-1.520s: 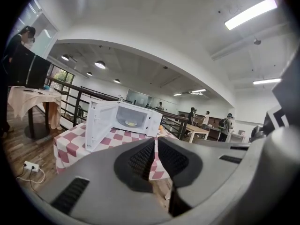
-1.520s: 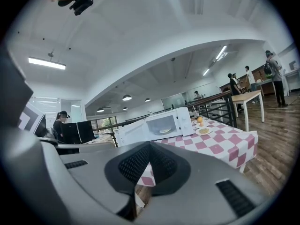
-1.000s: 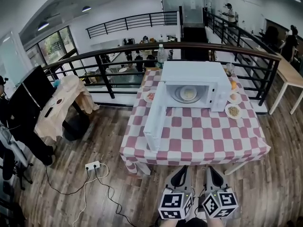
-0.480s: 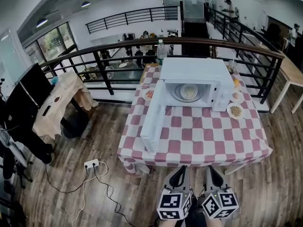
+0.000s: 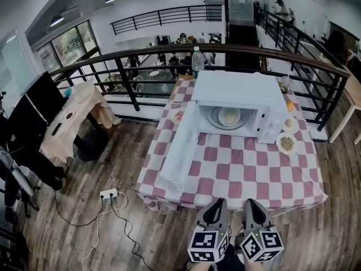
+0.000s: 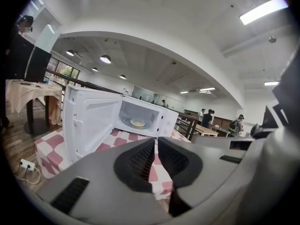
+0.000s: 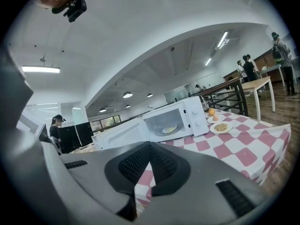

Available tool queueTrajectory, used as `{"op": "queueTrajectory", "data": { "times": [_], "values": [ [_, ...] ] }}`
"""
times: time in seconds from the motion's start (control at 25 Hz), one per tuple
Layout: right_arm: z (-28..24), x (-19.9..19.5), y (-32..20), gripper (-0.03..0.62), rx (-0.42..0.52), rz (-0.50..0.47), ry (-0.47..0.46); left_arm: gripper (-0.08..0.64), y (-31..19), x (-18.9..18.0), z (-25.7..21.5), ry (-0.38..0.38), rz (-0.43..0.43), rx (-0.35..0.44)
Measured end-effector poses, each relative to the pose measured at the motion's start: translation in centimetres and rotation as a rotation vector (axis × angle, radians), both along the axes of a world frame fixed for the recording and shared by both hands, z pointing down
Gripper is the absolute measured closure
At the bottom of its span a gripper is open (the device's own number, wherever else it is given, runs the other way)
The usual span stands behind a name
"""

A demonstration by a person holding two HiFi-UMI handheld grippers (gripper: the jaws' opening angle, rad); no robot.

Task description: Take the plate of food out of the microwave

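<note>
**Jaws closed on both grippers, plate of food inside the open microwave**

Jaws of the left gripper [image 6: 156, 142] stand all but together, with only a thin slit between the ribbed pads and nothing held in them. The right gripper [image 7: 149, 146] has its jaws pressed together and is just as empty. In the head view both grippers sit side by side at the bottom edge, over the wooden floor [image 5: 101, 230], pointing toward the table [image 5: 248, 174] and short of its near edge.

The table wears a red-and-white checked cloth. At its far side stands the white microwave [image 5: 240, 89], its door [image 5: 179, 151] swung wide open to the left. The plate of food [image 5: 229, 116] rests on the turntable inside the cavity, well apart from both grippers.

To the right of the microwave lie a small plate with crumbly food [image 5: 287, 144], a second small plate [image 5: 290, 123] behind it, and an orange [image 5: 290, 105] farther back. Another plate [image 5: 179, 116] sits to the left of the microwave, behind the open door. A water bottle [image 5: 197, 61] stands upright behind the microwave, near the dark railing [image 5: 141, 58]. A white power strip [image 5: 109, 195] lies on the floor to the left of the table.
</note>
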State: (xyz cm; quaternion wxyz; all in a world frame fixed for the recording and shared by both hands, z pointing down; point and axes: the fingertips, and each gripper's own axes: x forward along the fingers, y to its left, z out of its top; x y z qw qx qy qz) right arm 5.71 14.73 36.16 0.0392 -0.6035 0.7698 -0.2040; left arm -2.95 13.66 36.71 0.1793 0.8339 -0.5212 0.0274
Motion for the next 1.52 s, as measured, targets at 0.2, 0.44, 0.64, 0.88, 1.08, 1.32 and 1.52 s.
{"op": "queueTrajectory", "data": {
  "times": [0.2, 0.44, 0.64, 0.88, 1.08, 1.32, 1.52],
  "values": [
    [0.8, 0.9, -3.5, 0.600, -0.012, -0.028, -0.008, 0.525, -3.5, 1.5, 1.0, -0.005, -0.015, -0.016],
    [1.7, 2.4, -7.6, 0.600, -0.029, -0.048, -0.011, 0.525, -7.6, 3.5, 1.4, -0.001, -0.022, -0.025],
    [1.8, 3.1, -10.3, 0.600, -0.034, -0.062, -0.006, 0.525, -10.5, 4.0, 1.4, -0.002, -0.039, -0.028],
    [2.2, 4.1, -13.0, 0.600, -0.045, -0.077, -0.013, 0.525, -12.9, 5.3, 2.0, -0.001, -0.054, -0.047],
    [2.6, 4.7, -14.5, 0.600, -0.053, -0.096, -0.014, 0.525, -14.2, 6.1, 2.3, -0.010, -0.063, -0.053],
    [3.0, 4.6, -15.3, 0.600, -0.069, -0.113, -0.020, 0.525, -14.7, 5.8, 2.3, -0.020, -0.083, -0.060],
    [3.0, 4.2, -15.7, 0.600, -0.075, -0.115, -0.026, 0.525, -15.0, 5.0, 2.7, -0.020, -0.090, -0.076]
  ]
}}
